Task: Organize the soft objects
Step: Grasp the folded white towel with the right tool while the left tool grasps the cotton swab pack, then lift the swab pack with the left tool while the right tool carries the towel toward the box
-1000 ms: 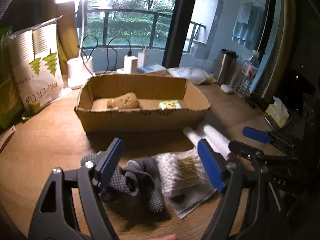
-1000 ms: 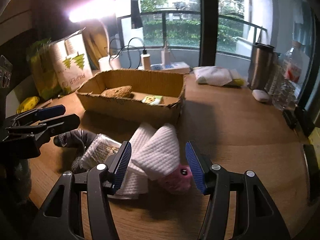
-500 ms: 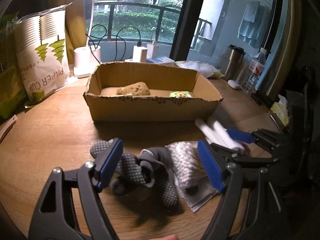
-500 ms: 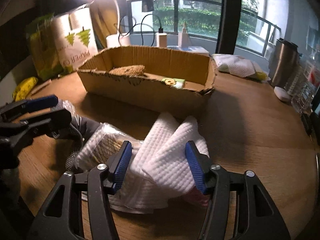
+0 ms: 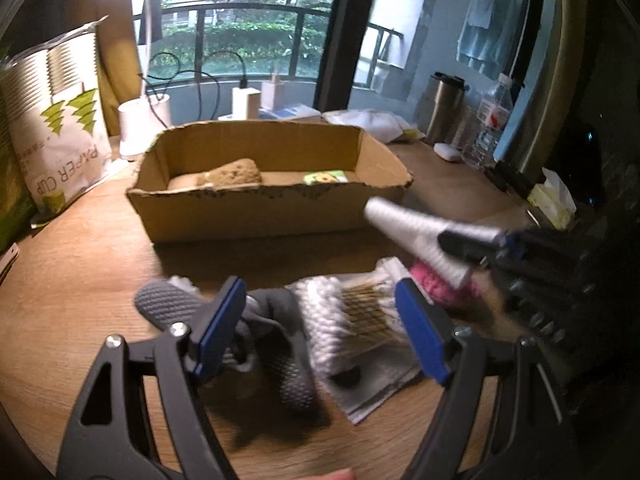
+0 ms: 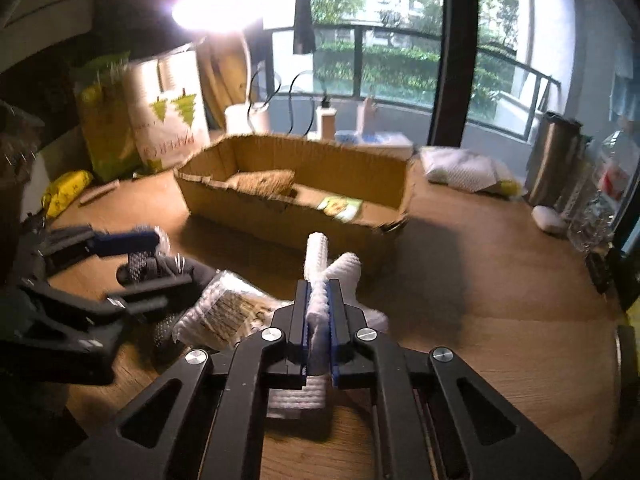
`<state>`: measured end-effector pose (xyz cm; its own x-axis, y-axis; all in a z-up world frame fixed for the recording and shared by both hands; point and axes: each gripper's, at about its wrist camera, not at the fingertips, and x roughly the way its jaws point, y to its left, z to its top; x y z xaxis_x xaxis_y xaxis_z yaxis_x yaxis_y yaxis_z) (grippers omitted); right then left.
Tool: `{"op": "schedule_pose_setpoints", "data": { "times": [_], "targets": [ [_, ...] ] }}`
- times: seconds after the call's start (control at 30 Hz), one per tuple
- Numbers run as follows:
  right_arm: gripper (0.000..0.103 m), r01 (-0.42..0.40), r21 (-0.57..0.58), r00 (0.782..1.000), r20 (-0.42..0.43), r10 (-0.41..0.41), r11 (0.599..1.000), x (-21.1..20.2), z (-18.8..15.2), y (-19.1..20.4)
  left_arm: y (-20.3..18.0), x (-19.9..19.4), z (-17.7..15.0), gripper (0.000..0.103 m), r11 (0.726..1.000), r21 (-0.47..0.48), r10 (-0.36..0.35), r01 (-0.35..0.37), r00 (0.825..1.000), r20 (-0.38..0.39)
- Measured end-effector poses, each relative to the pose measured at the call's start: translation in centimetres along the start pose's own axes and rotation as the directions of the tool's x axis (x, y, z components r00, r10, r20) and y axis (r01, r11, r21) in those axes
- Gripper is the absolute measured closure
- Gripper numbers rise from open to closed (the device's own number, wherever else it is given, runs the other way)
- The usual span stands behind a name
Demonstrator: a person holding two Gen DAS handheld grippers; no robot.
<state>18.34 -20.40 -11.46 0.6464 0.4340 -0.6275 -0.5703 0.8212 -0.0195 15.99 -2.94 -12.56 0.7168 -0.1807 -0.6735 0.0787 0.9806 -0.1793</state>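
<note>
the right gripper (image 6: pixel 319 312) is clamped on a white folded cloth (image 6: pixel 320 264), lifted just before the near wall of the cardboard box (image 6: pixel 280 216). the cloth looks light and floppy, best pinched mid-fold. the left gripper (image 5: pixel 320 328) hangs wide open over a grey glove (image 5: pixel 280 344) on the table (image 5: pixel 80 280), holding nothing.

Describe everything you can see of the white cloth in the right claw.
The white cloth is soft, with a waffle-like texture, and folded or rolled into thick lobes. The right claw is shut on its middle, squeezing it thin between the blue pads. Two rounded ends stick out forward toward the cardboard box. Its rear part lies under the claw, toward the wooden table.
</note>
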Motion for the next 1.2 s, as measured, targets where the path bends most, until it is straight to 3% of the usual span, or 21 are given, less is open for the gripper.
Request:
{"op": "schedule_pose_setpoints", "data": {
  "times": [0.3, 0.6, 0.8, 0.93, 1.0, 1.07, 1.2],
  "targets": [
    [0.095, 0.056, 0.097, 0.996, 0.069, -0.063, 0.994, -3.5, -0.4, -5.1, -3.0, 3.0, -0.2, 0.025, 0.998, 0.067, 0.01, -0.005, 0.997, -0.077],
    [0.094, 0.108, 0.161, 0.994, -0.036, -0.104, 0.981, -1.1, -3.9, -9.0, -3.8, 5.8, -0.7, 0.025, 0.993, 0.098, 0.081, -0.066, 0.984, -0.158],
    [0.094, 0.131, 0.176, 0.988, -0.11, -0.112, 0.976, 0.8, -5.4, -10.3, -4.0, 6.6, -0.6, 0.025, 0.991, 0.109, 0.099, -0.081, 0.98, -0.172],
    [0.07, 0.156, 0.188, 0.981, -0.14, -0.131, 0.97, 1.5, -5.9, -10.9, -4.1, 6.8, -0.5, 0.026, 0.991, 0.113, 0.091, -0.072, 0.981, -0.172],
    [0.067, 0.162, 0.194, 0.98, -0.15, -0.134, 0.968, 1.6, -6.0, -11.0, -4.0, 6.6, -0.6, 0.03, 0.992, 0.11, 0.081, -0.063, 0.982, -0.168],
    [0.058, 0.158, 0.185, 0.976, -0.177, -0.126, 0.97, 2.1, -6.0, -11.0, -4.1, 6.4, -0.6, 0.031, 0.993, 0.109, 0.072, -0.054, 0.983, -0.167],
    [0.057, 0.178, 0.143, 0.971, -0.186, -0.15, 0.974, 2.5, -5.9, -10.2, -4.2, 5.9, -0.7, 0.032, 0.994, 0.105, 0.05, -0.033, 0.986, -0.162]
  ]
}}
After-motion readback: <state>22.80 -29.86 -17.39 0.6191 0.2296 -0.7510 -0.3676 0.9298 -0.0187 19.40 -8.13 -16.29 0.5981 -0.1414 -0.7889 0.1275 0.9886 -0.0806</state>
